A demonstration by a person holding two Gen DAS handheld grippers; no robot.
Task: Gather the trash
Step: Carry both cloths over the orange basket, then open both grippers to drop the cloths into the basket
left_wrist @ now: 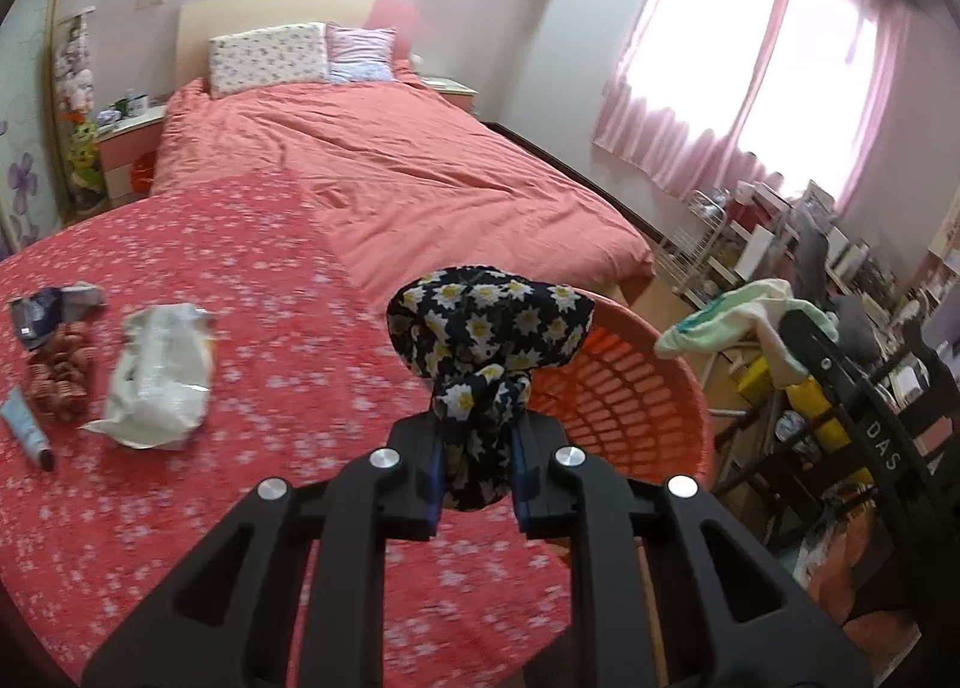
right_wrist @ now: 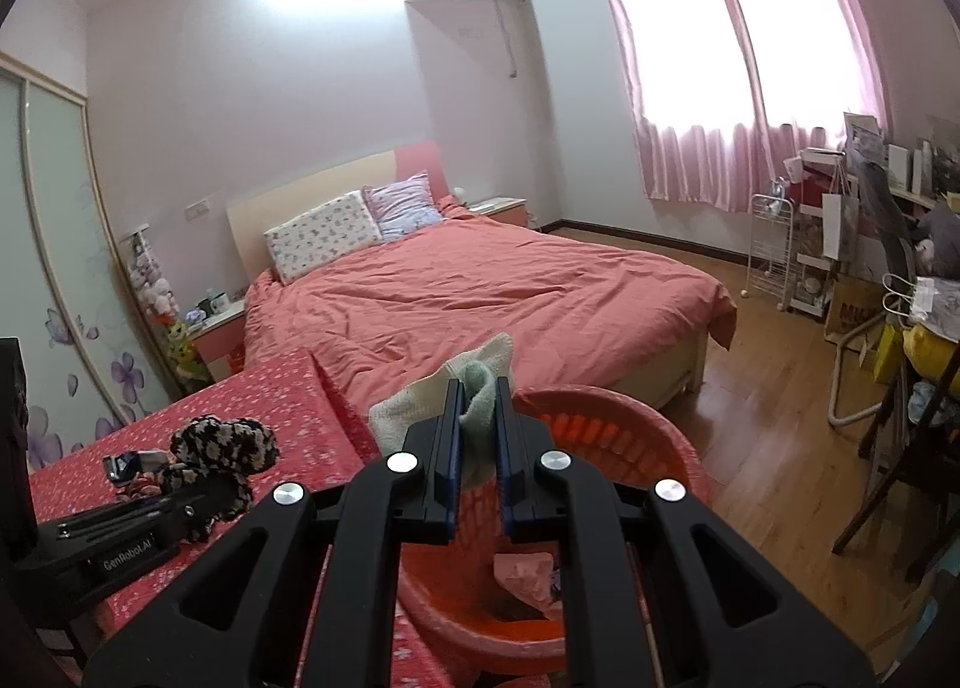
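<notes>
left gripper (left_wrist: 477, 436) pinching daisy-print cloth (left_wrist: 489, 328), right gripper (right_wrist: 478, 418) marked "das", perhaps more, pinching pale sock (right_wrist: 480, 388) above orange basket (right_wrist: 606, 436)

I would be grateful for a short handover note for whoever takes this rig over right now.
Left claw: shut on a dark daisy-print cloth, held up beside the orange basket.
Right claw: shut on a pale green-and-cream sock, held over the same basket.
Basket: stands at the edge of the red floral table cover; a crumpled pink piece already lies inside.
Left on the table: a white plastic wrapper, a small tube, a dark packet and a brownish knitted item.
Next, probably: release both held items into the basket, then fetch the rest.
</notes>
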